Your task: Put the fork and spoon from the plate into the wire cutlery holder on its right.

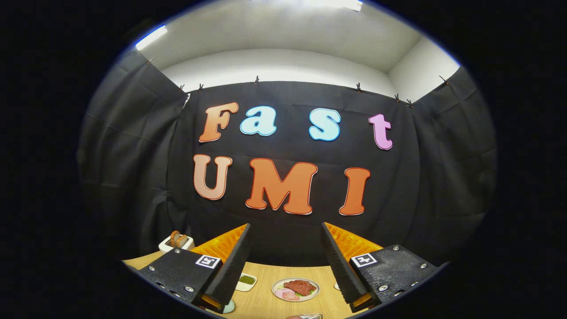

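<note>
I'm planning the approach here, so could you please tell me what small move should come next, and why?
Probably tilt the tongs down toward the table. They stand open, holding nothing and aimed mostly at the wall, with just the plate of food low between the fingers.

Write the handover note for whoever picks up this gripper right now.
Gripper: open, holding nothing, raised above the wooden table and aimed mostly at the booth wall.
Between the fingers, down on the table: a plate of meat and vegetables.
By the left finger: a small white dish of green bits; beyond it, a white toaster with bread.
I cannot make out the fork, spoon or wire cutlery holder from this angle.
Done: nothing evident. Left: tilt down, find the cutlery, move fork and spoon into the holder.
</note>
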Demonstrator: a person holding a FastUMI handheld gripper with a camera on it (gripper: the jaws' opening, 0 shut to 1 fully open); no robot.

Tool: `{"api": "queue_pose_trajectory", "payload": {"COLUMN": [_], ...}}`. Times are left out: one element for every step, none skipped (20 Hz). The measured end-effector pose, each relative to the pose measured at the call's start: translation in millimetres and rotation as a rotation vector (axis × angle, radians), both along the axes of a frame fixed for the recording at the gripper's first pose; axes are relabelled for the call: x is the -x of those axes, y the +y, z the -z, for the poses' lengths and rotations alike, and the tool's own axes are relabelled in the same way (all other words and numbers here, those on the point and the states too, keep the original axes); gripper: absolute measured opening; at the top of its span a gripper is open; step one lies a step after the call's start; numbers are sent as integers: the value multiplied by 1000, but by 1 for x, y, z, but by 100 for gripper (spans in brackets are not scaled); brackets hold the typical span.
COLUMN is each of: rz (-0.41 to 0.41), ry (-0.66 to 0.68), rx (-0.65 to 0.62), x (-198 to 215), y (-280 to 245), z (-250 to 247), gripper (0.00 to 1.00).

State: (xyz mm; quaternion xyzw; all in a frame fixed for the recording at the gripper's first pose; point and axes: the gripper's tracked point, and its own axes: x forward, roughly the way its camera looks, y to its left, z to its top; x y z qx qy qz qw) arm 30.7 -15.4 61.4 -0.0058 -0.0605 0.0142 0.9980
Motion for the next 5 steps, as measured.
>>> {"api": "queue_pose_trajectory", "payload": {"rz": [-2,-3,-3,-5,-3], "ry": [-1,-1,-1,-3,-5], "rx": [-1,-2,-3,-4,-3], "x": [-1,-2,-2,-2,-2], "y": [-1,-1,-3,-3,-5], "z": [-1,-1,0,0,0], "gripper": [92,92,92,92,92]}}
